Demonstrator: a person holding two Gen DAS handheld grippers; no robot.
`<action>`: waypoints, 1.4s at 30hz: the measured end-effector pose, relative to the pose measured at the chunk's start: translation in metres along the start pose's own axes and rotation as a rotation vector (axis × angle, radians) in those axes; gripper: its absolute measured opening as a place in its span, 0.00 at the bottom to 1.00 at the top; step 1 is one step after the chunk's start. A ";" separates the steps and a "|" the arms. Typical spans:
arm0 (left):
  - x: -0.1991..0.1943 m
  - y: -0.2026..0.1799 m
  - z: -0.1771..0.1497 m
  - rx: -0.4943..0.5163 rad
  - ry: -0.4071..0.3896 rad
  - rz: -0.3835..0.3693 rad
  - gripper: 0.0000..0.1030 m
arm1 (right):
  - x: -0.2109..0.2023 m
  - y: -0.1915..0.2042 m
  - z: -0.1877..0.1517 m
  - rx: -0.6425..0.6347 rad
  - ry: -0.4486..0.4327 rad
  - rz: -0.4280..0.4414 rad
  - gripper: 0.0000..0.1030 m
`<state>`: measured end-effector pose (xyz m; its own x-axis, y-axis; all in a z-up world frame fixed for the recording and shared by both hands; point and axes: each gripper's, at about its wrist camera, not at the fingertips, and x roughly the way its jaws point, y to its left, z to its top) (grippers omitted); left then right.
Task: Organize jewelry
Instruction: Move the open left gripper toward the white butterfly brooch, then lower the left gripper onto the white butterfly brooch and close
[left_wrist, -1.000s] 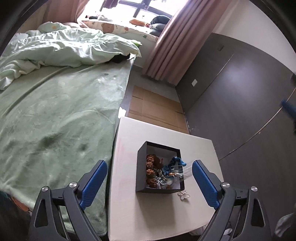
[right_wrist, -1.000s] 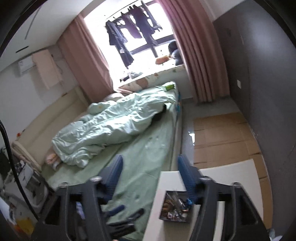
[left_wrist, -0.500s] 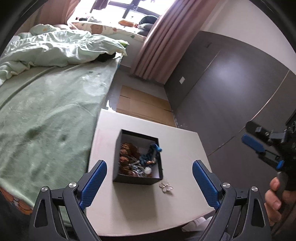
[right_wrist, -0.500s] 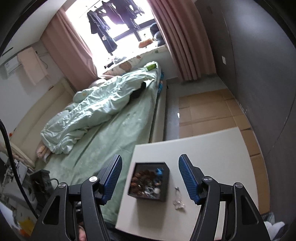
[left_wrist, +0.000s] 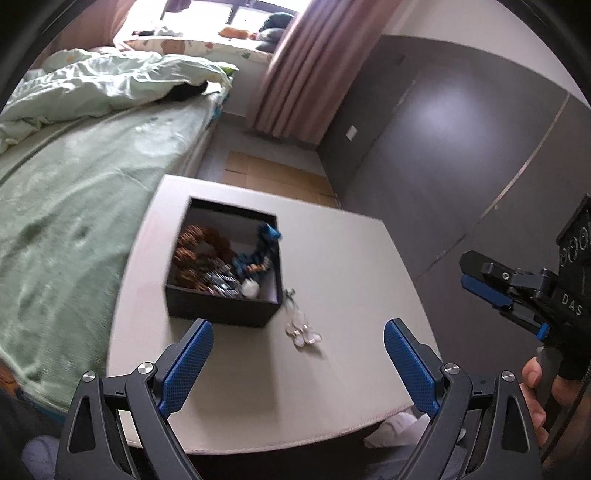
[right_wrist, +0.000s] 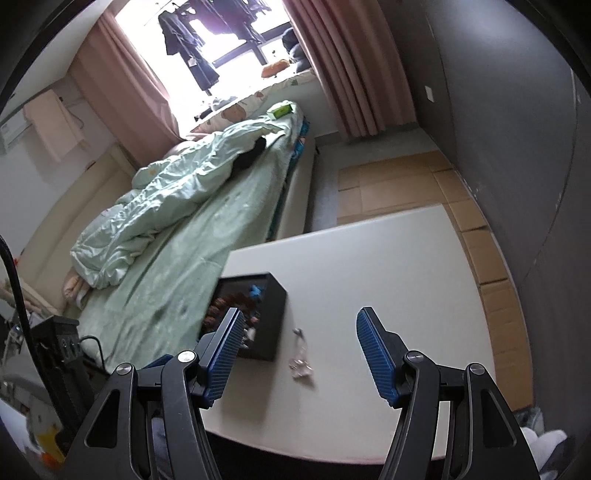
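**One loose piece waits beside the box**

The small silver-and-clear piece of jewelry (left_wrist: 302, 330) lies on the white table (left_wrist: 351, 266), just beside the front right corner of the black box (left_wrist: 221, 312); whether it touches the box wall I cannot tell. It looks like an earring or pendant with a thin chain, but it is too small to be sure. The box is open on top and holds a pile of brown beads, a blue piece and some metal things, all mixed.

The right gripper (right_wrist: 297, 349) hangs above the table with its jaws spread wide and nothing between them, and the loose piece sits almost between its blue pads in its own view. The left gripper (left_wrist: 297, 363) is also spread and empty, over the near edge of the table.

I think the step is to pick this piece up. To do it well, the right gripper should come down straight over it, pads on both sides of the thicker clear part, not the chain. The piece is flat and light, so the fingertips must nearly touch the table before closing, and close slowly. The left gripper could steady the box if it gets pushed.
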<state>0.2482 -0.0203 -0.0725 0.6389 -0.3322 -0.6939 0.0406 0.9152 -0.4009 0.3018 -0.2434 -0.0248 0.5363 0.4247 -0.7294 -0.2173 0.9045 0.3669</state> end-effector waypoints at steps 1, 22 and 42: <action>0.001 -0.001 -0.002 0.008 0.000 -0.002 0.90 | 0.001 -0.005 -0.004 0.008 0.003 0.000 0.62; 0.077 -0.031 -0.027 0.369 0.121 -0.110 0.65 | 0.023 -0.070 -0.052 0.198 -0.047 0.084 0.62; 0.113 -0.007 -0.012 0.295 0.117 0.025 0.57 | 0.029 -0.097 -0.060 0.318 -0.021 0.059 0.62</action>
<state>0.3104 -0.0672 -0.1550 0.5504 -0.3173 -0.7722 0.2582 0.9443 -0.2040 0.2889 -0.3167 -0.1162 0.5482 0.4722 -0.6903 0.0155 0.8195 0.5729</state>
